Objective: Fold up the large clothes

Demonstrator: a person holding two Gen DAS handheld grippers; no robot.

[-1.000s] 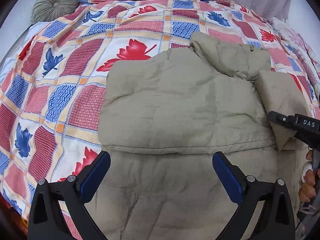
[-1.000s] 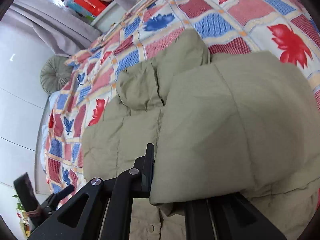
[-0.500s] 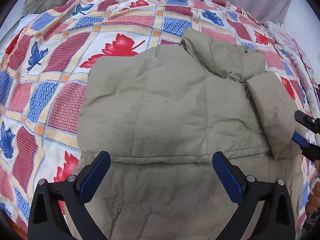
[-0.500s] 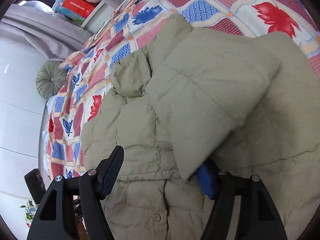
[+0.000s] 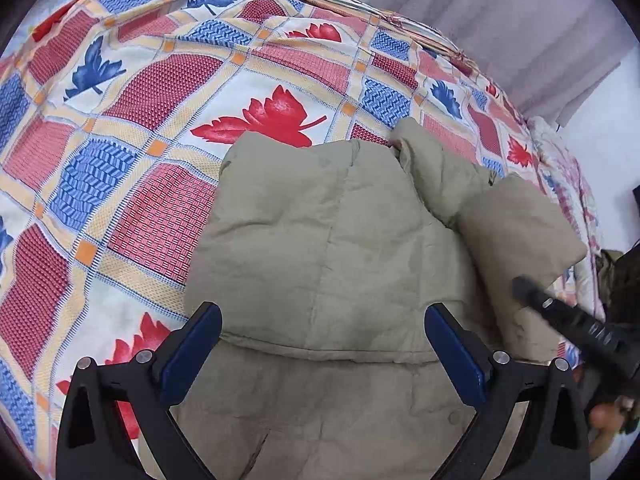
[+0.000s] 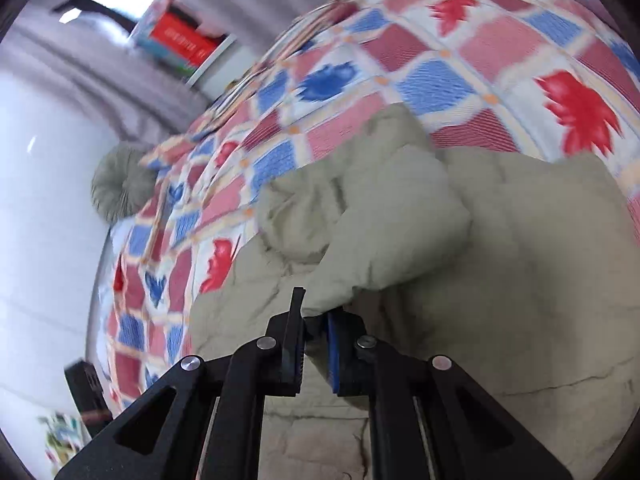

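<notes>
Right tongs [image 6: 314, 334] pinching the cuff end of the jacket's sleeve [image 6: 384, 240], jaws having just snapped closed on it, blue pads squeezing a thin bit of olive fabric between them. Sleeve puffed up and lying folded across the jacket's body, running from the pinch toward the collar area. Left tongs [image 5: 322, 354] spread wide, nothing between the blue pads, hovering just above the lower half of the jacket [image 5: 332, 248] without gripping any of it. Olive padded jacket flat on the bed, a quilted seam running across it just past the left tongs, a snap button visible near the bottom hem on the right. Collar or hood bunched up at the far end, hard to tell which. From the left view, right tongs poking in at the right edge as a dark bar over the folded sleeve, a bit of hand [image 5: 606, 426] behind it. Under everything, a patchwork bedspread [image 5: 160, 92] in red, blue and cream squares with big red and blue maple leaves. Further out in the right view (pretty motion-blurred), a round greenish cushion [image 6: 120, 182] at the head end of the bed beside a white wall, grey curtains [image 5: 512, 20] behind, plus a red box [image 6: 182, 42] up on a shelf near a bright window.
</notes>
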